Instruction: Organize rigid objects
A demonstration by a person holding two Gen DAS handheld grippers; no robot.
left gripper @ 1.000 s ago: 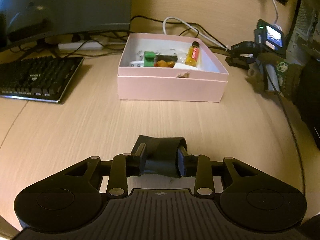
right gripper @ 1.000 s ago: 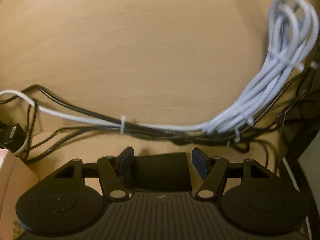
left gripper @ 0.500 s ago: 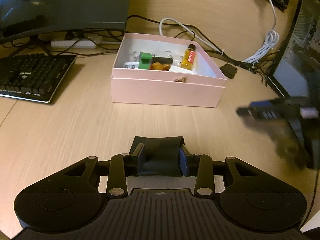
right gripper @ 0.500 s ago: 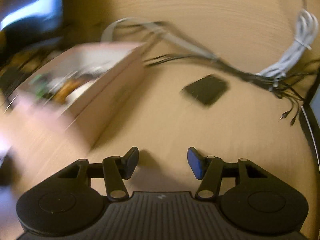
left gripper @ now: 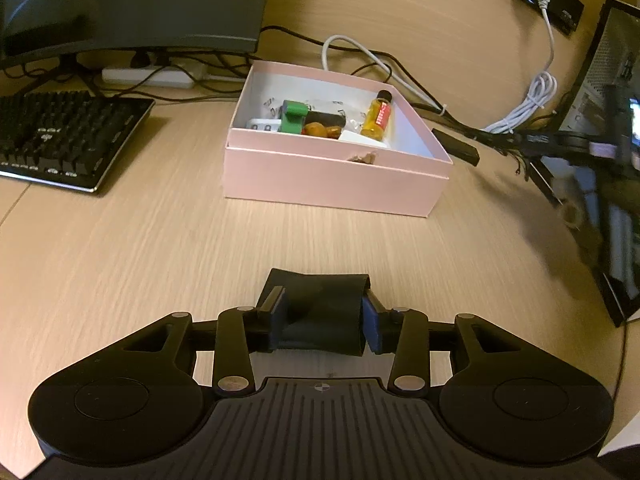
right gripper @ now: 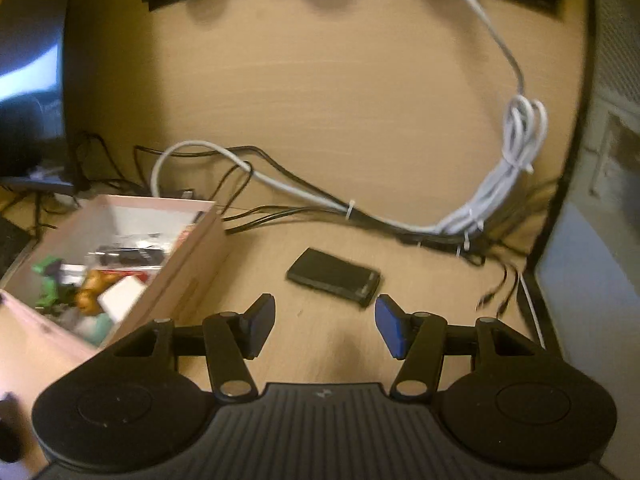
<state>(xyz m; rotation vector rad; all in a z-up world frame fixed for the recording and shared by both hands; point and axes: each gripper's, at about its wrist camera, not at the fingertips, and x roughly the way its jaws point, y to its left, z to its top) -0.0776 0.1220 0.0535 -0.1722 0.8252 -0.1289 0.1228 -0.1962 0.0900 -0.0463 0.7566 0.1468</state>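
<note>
Left hand-held gripper [left gripper: 323, 320]: pinching a dark folded item [left gripper: 320, 312], low over the tabletop [left gripper: 140, 248], likely bound for the pink box [left gripper: 332, 180]. Right hand-held gripper [right gripper: 325, 322]: spread, empty, facing a black flat case [right gripper: 333, 276] lying beside the box.

Desk [left gripper: 140, 248]: light wood, fine grain lines. Box [left gripper: 332, 178]: pale pink outside, white inside. In it: green block [left gripper: 294, 116], amber bottle [left gripper: 378, 118] with black cap and red label, orange lump [left gripper: 320, 130] at the block's 4 o'clock. Keyboard [left gripper: 60, 136]: black, at the box's 9 o'clock. Left gripper [left gripper: 323, 322]: black, blue pads, around a black item [left gripper: 320, 312]. Right gripper [right gripper: 325, 326]: same black and blue. Black slab [right gripper: 334, 276] at its 12. Cable bundle [right gripper: 500, 184]: pale grey, at its 1 o'clock.
</note>
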